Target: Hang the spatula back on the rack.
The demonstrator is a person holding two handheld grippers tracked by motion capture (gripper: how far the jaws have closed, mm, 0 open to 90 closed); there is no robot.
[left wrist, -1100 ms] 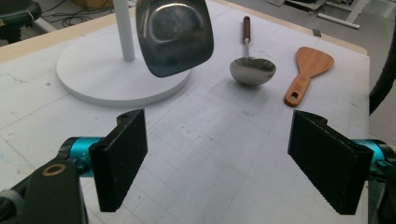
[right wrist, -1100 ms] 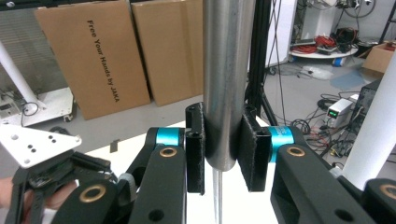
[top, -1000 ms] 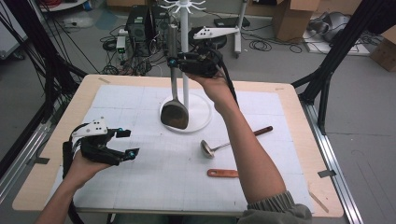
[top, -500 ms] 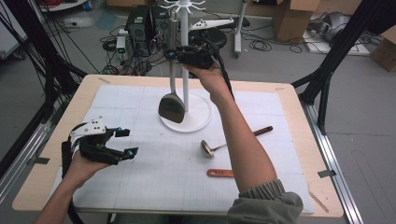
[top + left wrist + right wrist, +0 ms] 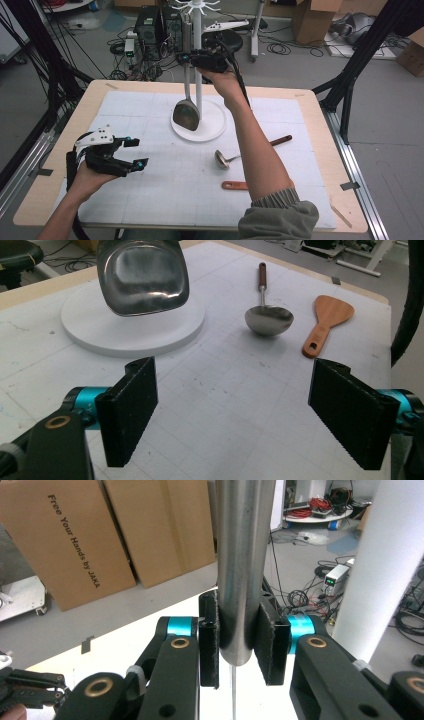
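My right gripper (image 5: 187, 59) is raised beside the white stand's post (image 5: 198, 75) and is shut on the handle of a metal spatula (image 5: 186, 114). The spatula hangs upright, its blade just over the stand's round base (image 5: 212, 131). In the right gripper view the pads (image 5: 209, 645) press both sides of the round steel handle (image 5: 242, 555). Whether the handle's top touches a hook I cannot tell. My left gripper (image 5: 136, 153) rests low at the table's left, open, with nothing between its fingers (image 5: 129, 412). From there the spatula blade (image 5: 142, 275) hangs over the base (image 5: 100, 332).
A steel ladle (image 5: 225, 159) with a brown handle and a wooden spatula (image 5: 234, 185) lie on the white mat right of centre, shown as ladle (image 5: 268, 320) and wooden spatula (image 5: 327, 320). The person's right forearm crosses above them. Cardboard boxes (image 5: 75, 540) stand behind the table.
The right hand with the metal spatula has shifted a little up and toward the stand's post. The left hand has stayed put.
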